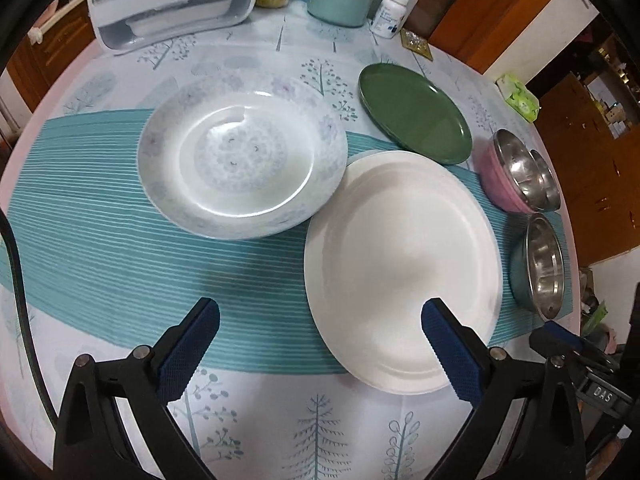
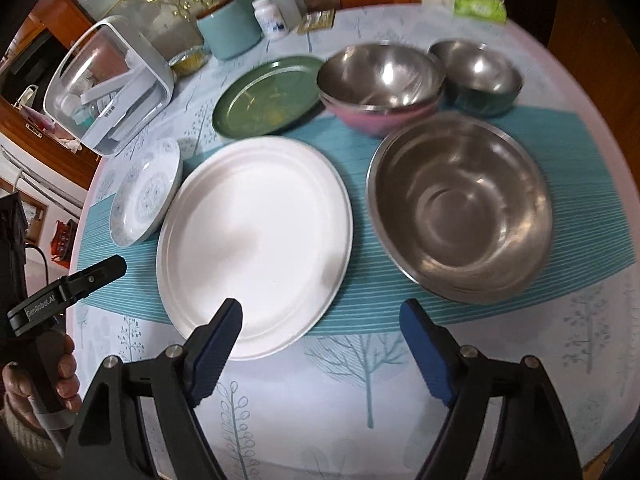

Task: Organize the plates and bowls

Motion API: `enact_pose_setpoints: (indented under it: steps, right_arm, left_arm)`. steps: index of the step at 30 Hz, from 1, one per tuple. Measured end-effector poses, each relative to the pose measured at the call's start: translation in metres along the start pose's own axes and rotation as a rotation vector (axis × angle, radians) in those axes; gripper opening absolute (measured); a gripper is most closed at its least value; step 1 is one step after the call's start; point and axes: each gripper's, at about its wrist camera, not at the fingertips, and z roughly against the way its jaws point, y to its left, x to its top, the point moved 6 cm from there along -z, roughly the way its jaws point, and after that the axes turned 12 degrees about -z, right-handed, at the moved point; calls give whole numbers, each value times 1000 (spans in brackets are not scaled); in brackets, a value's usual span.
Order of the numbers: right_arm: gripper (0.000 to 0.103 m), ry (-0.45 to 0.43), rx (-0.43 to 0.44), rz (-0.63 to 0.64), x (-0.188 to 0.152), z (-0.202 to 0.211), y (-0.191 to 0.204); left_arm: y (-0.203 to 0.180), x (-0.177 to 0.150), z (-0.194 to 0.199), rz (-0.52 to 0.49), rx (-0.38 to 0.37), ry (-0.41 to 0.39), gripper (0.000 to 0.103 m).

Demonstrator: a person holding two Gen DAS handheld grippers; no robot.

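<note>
Above the tabletop (image 2: 520, 380), both pairs of fingers gape empty: the right gripper (image 2: 320, 332) between the white plate (image 2: 256, 240) and the large steel bowl (image 2: 460, 208), the left gripper (image 1: 320, 340) at that plate's near rim. Floral plate (image 1: 240, 156), green plate (image 1: 416, 112) and smaller bowls (image 2: 384, 80) lie unstacked. Sorting looks barely begun; next probably comes a firm rim grasp.

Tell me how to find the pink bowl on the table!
Start at the big white plate on the teal striped mat. Look behind it to the green plate; the pink bowl sits right beside that, at the mat's far edge. It is the only bowl that is pink outside, and it has another shiny metal bowl stacked inside it.
</note>
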Motion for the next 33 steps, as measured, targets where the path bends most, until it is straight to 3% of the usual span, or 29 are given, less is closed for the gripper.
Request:
enact_pose_setpoints:
  steps: [6, 14, 19, 26, 33]
  right_arm:
    - [75, 75, 30, -46, 12, -31, -6]
    - [67, 136, 66, -97, 25, -54, -8]
    - [67, 116, 62, -84, 30, -54, -4]
    - [51, 105, 57, -86, 38, -58, 0]
    - [47, 119, 48, -125, 42, -60, -3]
  left_arm:
    - [0, 5, -24, -1, -42, 61, 94]
    - [-2, 13, -38, -12, -52, 86, 93]
    - [-2, 16, -47, -3, -71, 103, 84]
    - [-3, 18, -57, -8, -82, 126, 77]
    - [-2, 21, -68, 18, -111, 160, 64]
